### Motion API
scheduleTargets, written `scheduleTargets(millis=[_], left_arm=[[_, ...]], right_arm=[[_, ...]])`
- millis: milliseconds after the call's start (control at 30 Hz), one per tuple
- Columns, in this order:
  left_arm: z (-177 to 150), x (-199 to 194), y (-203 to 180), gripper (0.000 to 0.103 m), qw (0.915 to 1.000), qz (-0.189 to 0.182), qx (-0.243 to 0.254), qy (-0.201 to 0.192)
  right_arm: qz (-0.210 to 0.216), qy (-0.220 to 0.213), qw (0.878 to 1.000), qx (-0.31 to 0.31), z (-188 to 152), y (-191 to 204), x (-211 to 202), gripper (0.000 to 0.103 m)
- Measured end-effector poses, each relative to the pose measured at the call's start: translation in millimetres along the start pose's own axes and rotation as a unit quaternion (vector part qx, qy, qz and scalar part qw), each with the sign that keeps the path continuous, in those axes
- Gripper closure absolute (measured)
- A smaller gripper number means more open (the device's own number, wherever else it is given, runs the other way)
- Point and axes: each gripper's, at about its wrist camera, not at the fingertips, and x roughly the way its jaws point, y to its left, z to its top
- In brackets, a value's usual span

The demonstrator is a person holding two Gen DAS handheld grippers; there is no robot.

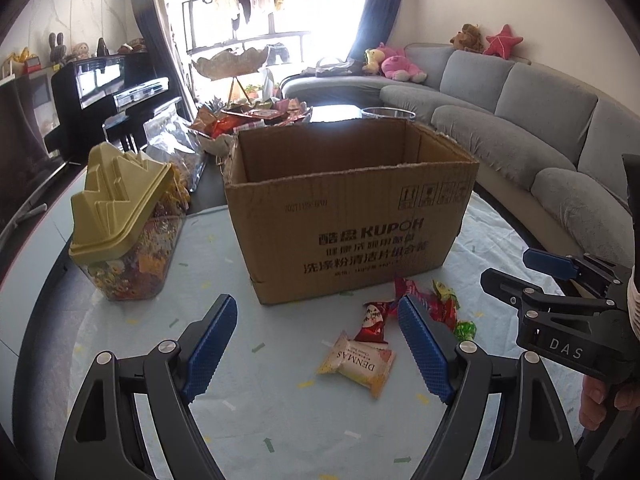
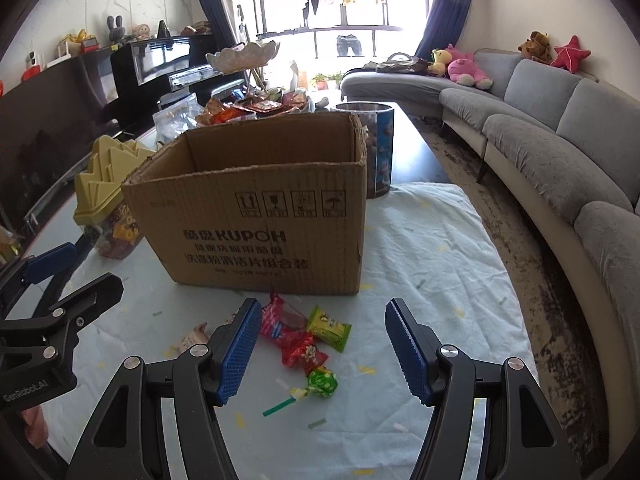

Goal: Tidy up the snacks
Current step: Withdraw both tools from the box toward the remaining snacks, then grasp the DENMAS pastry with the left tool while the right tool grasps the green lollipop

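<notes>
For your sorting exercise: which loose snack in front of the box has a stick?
The green lollipop, nearest the camera in the right wrist view. Its pale stick points down-left; the other snacks are flat wrapped packets.

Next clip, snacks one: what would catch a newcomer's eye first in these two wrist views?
The open cardboard box printed KUPOH dominates the middle of the cloth-covered table. Just in front of it lies a loose cluster of wrapped snacks, with a pale DENMAS packet nearest the left gripper. Both it and the right gripper hang open and empty above them, and a yellow-lidded jar stands left of the box.
</notes>
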Motion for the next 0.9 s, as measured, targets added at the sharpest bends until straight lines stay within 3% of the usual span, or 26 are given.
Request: scheduleTargets(millis=[700, 900], left_arm=[[-41.4, 62.4, -6.4, 0.020, 0.9959, -0.038, -0.006, 0.082], [-45.4, 78.2, -8.3, 0.020, 0.9943, -0.046, -0.007, 0.096]], right_arm=[[0.008, 0.087, 0.996, 0.015, -44.0, -11.2, 48.9, 0.038], [0.013, 0.104, 0.994, 0.014, -49.9, -10.5, 56.3, 0.049]])
